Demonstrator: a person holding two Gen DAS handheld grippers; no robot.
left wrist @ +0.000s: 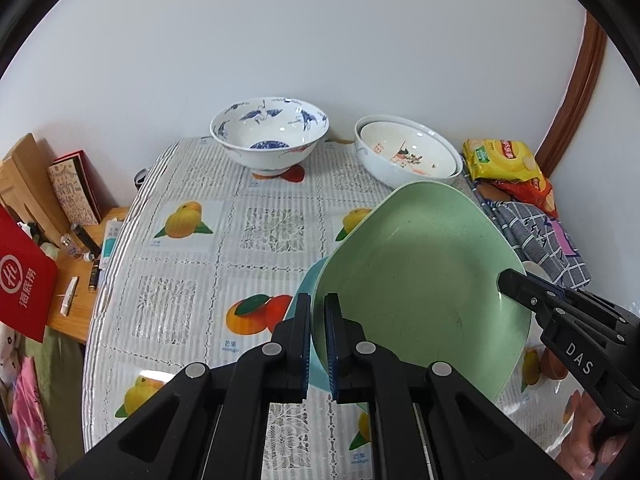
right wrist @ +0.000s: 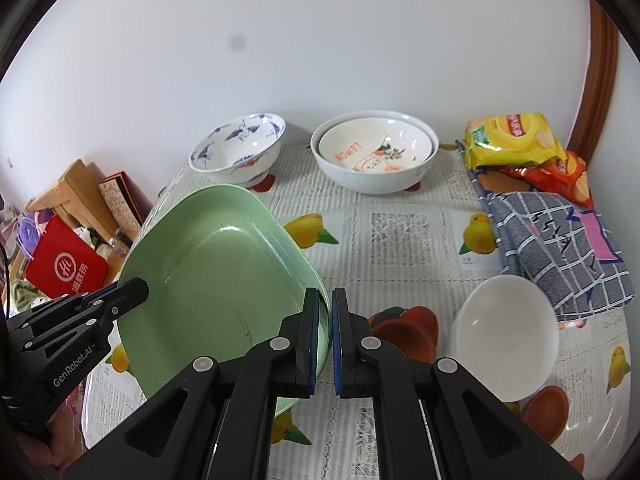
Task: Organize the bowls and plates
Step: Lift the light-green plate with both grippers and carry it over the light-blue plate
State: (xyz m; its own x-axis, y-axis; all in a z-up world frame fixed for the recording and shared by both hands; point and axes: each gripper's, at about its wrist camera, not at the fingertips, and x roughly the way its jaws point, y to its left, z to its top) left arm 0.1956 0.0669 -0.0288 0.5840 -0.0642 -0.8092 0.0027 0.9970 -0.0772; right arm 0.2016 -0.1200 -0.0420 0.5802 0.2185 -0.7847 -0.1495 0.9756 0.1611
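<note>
Green plate [left wrist: 420,280] hangs tilted above the table [left wrist: 192,248], pinched at opposite rims: the left gripper [left wrist: 318,344] clamps its near edge, the right gripper [right wrist: 325,340] the far side. A blue plate [left wrist: 310,280] peeks out just beneath. Each gripper holds only a thin lip, so I'd worry one hand dropping faster than the other could twist the rim loose and send it clattering onto the plate below or skidding toward the white bowl [right wrist: 506,336].

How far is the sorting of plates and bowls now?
Done: one bowl nested in the white bowl. In hand: both grippers, left and right, shut on the green plate, over a blue plate. Left: crane bowl, small white bowl.
</note>
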